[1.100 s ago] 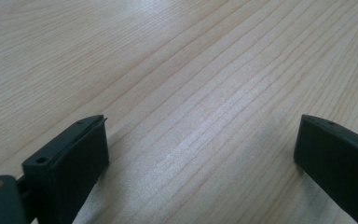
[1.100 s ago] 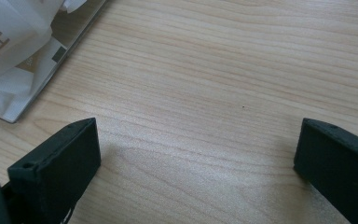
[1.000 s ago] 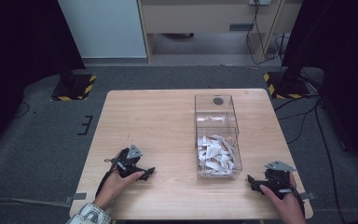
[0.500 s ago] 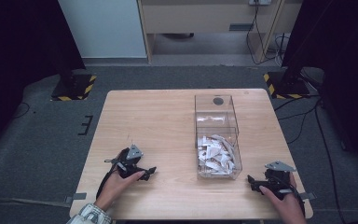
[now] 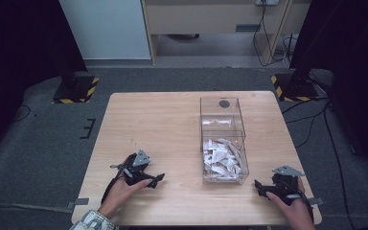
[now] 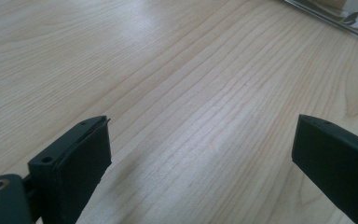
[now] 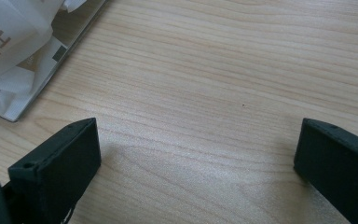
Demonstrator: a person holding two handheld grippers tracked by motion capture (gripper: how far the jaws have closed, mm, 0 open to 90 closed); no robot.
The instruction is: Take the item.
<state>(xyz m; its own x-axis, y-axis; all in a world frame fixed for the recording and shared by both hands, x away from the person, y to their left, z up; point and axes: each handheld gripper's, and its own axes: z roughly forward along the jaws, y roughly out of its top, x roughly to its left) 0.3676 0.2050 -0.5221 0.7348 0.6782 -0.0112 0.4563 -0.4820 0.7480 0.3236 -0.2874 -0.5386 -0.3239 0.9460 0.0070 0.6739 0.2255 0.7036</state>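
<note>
While both hands rest on the wooden table [image 5: 172, 120] near its lower edge in the high view, the left gripper [image 5: 159, 178] sits at the lower left of the tabletop and the right gripper [image 5: 258, 185] at the lower right, each with a grey three-cornered plate on top. Between them, a little above their line, stands a clear plastic box [image 5: 223, 139] of 2 compartments: the lower compartment holds a heap of small white paper packets [image 5: 221, 160], while the upper one looks almost bare, with a dark round spot at its far end. The left gripper's tips point toward the box from its left and stay well apart from it; the right gripper lies near the box's lower right corner without touching it. Seen from the left gripper view, the left gripper [image 6: 200, 154] has its 2 black jaws spread wide over bare wood, nothing between them, and the box edge crosses the upper right corner of the frame. Seen from the right gripper view, the right gripper [image 7: 198, 154] is likewise spread wide and holds nothing, with the box corner and printed packets [image 7: 14, 51] at the upper left of the frame.
</note>
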